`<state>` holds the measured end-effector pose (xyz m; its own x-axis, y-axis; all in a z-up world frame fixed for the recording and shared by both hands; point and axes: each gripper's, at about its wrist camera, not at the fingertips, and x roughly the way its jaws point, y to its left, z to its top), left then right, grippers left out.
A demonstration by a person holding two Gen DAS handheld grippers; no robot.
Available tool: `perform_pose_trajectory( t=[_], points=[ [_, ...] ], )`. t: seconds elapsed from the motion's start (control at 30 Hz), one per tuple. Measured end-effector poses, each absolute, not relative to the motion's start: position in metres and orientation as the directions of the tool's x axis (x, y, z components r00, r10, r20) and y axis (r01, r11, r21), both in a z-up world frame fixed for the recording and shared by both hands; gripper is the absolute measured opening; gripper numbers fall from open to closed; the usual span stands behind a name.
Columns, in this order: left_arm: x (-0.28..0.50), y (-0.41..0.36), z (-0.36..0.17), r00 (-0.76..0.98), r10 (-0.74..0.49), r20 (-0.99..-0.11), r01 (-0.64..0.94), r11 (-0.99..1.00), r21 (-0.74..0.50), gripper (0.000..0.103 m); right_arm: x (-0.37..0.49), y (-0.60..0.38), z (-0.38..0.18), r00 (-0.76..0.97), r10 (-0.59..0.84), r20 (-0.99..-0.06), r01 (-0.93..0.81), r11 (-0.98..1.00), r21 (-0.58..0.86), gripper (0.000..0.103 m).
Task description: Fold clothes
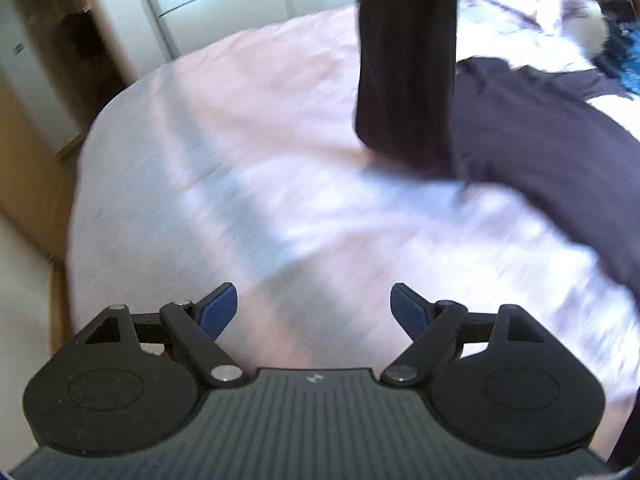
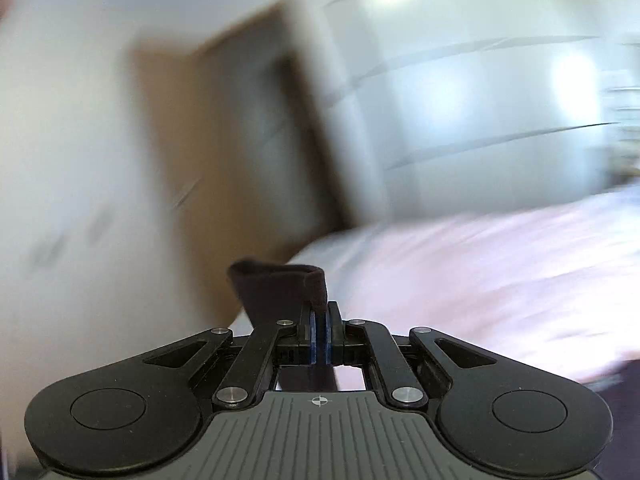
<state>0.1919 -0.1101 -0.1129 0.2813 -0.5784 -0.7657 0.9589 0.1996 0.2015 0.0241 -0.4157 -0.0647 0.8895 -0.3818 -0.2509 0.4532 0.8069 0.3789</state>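
Left hand-held gripper (image 1: 314, 308): hanging above the bed with its blue-padded fingers (image 1: 218, 312) spread wide and nothing lying between them; black linkage arms and a ribbed grey body are showing below.
Right hand-held gripper (image 2: 319, 334): clamping its blue pads together on a fold of the dark garment (image 2: 280, 286), whose hemmed edge is sticking up in a soft loop just above the tips.
Dark garment, left wrist view: a long, narrow strip of the cloth (image 1: 406, 64) is hanging straight down from the top of the frame, its lower end touching or nearly touching the bed; the rest is lying in a broad, crumpled, matte navy mass (image 1: 540, 148) on the right side of the bed.
Bed (image 1: 280, 200): wearing a pale pink-white sheet, smooth with a few shallow creases, blurring heavily in both views.
Bed edge: curving round at the left and far side, dropping to a wooden floor (image 1: 28, 184).
Open room: a wide bare stretch of sheet is lying left of the hanging strip and ahead of the left hand-held gripper.
Surroundings: glossy pale wardrobe panels (image 2: 460, 92) and a brown wooden door frame (image 2: 192, 152) are standing beyond the bed.
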Motion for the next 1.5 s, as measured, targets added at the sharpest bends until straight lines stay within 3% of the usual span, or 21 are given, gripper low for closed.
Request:
perform_pose_trajectory(
  t=[0.17, 0.3, 0.43, 0.57, 0.73, 0.93, 1.1, 1.13, 1.17, 1.23, 1.27, 1.5],
  points=[
    [0.125, -0.199, -0.129, 0.247, -0.576, -0.779, 0.968, 0.179, 0.175, 0.081, -0.126, -0.540, -0.161, 0.677, -0.622, -0.393, 0.725, 0.473, 0.500, 0.003],
    [0.082, -0.262, -0.159, 0.248, -0.500, -0.830, 0.963, 0.218, 0.157, 0.081, -0.188, -0.604, -0.269, 0.605, -0.539, -0.586, 0.787, 0.290, 0.545, 0.003],
    [0.046, -0.316, -0.190, 0.279, -0.420, -0.864, 0.957, 0.194, 0.214, 0.081, -0.216, -0.637, -0.321, 0.628, -0.420, -0.656, 0.774, 0.243, 0.585, 0.003],
    [0.030, -0.346, -0.199, 0.294, -0.398, -0.869, 0.955, 0.161, 0.249, 0.081, -0.238, -0.656, -0.327, 0.681, -0.336, -0.650, 0.731, 0.252, 0.635, 0.003],
    [0.021, -0.366, -0.201, 0.272, -0.393, -0.878, 0.962, 0.132, 0.239, 0.081, -0.250, -0.670, -0.290, 0.775, -0.375, -0.508, 0.629, 0.389, 0.673, 0.003],
    [0.010, -0.385, -0.206, 0.244, -0.376, -0.894, 0.970, 0.084, 0.229, 0.081, -0.276, -0.675, -0.346, 0.724, -0.285, -0.629, 0.687, 0.212, 0.695, 0.003],
    [-0.003, -0.404, -0.207, 0.215, -0.380, -0.899, 0.975, 0.040, 0.217, 0.081, -0.284, -0.676, -0.346, 0.701, -0.240, -0.672, 0.713, 0.196, 0.673, 0.004],
    [-0.006, -0.408, -0.207, 0.209, -0.385, -0.899, 0.976, 0.030, 0.214, 0.081, -0.287, -0.678, -0.341, 0.697, -0.243, -0.674, 0.716, 0.201, 0.668, 0.007],
    [-0.010, -0.412, -0.207, 0.203, -0.389, -0.899, 0.977, 0.021, 0.211, 0.081, -0.292, -0.680, -0.336, 0.697, -0.253, -0.671, 0.716, 0.205, 0.667, 0.021],
    [-0.016, -0.423, -0.207, 0.193, -0.398, -0.897, 0.978, 0.004, 0.208, 0.081, -0.318, -0.692, -0.328, 0.665, -0.319, -0.676, 0.742, 0.175, 0.647, 0.040],
    [-0.020, -0.428, -0.207, 0.188, -0.402, -0.896, 0.978, -0.005, 0.207, 0.081, -0.332, -0.699, -0.324, 0.645, -0.353, -0.678, 0.755, 0.157, 0.636, 0.044],
    [-0.044, -0.471, -0.212, 0.168, -0.404, -0.899, 0.976, -0.060, 0.210, 0.081, -0.429, -0.746, -0.298, 0.472, -0.568, -0.674, 0.825, 0.014, 0.565, 0.044]
  ],
)
